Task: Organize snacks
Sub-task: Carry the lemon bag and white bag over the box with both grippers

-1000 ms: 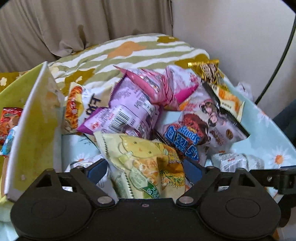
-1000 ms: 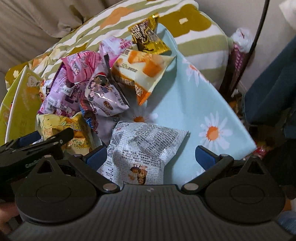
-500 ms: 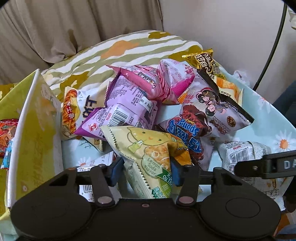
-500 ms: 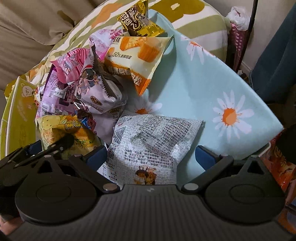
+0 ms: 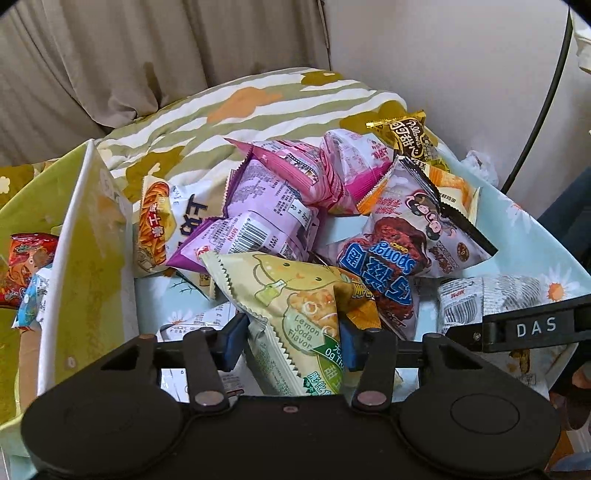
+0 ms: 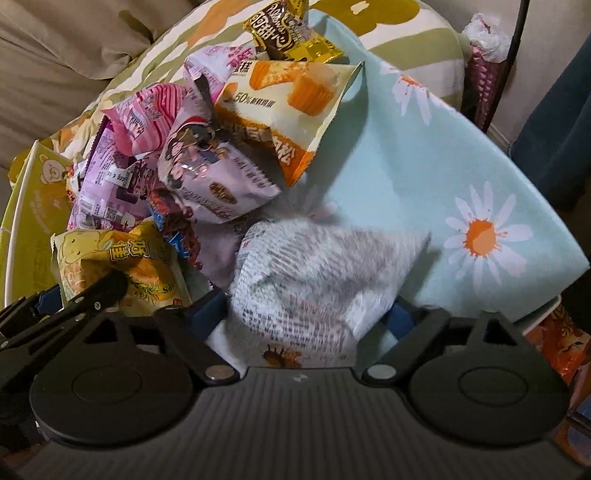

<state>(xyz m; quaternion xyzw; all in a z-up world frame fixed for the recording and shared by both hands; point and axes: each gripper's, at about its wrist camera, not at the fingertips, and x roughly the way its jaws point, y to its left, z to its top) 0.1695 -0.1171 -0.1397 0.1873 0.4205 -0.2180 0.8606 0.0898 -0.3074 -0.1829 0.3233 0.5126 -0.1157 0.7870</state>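
A pile of snack packets lies on a light blue daisy cloth (image 6: 424, 173). My left gripper (image 5: 291, 343) is shut on a pale yellow lemon soda packet (image 5: 291, 295), which also shows in the right wrist view (image 6: 122, 266). My right gripper (image 6: 308, 317) is shut on a white printed packet (image 6: 317, 277), seen at the right edge of the left wrist view (image 5: 480, 299). Behind lie a purple packet (image 5: 258, 225), a pink packet (image 5: 295, 173), a blue sponge cake packet (image 5: 380, 269), a cartoon-face packet (image 6: 218, 173), an orange cake packet (image 6: 295, 107) and a gold-brown packet (image 6: 284, 33).
A yellow-green carton (image 5: 85, 258) stands open at the left with a red packet (image 5: 26, 266) inside. A striped pillow (image 5: 240, 107) and curtain (image 5: 129, 55) lie behind. A black cable (image 5: 543, 107) runs along the wall at right. Orange packets (image 6: 557, 343) sit past the cloth's right edge.
Both grippers have closed: the left on the lemon soda packet, the right on the white packet. Both views have pulled back a little from the pile.
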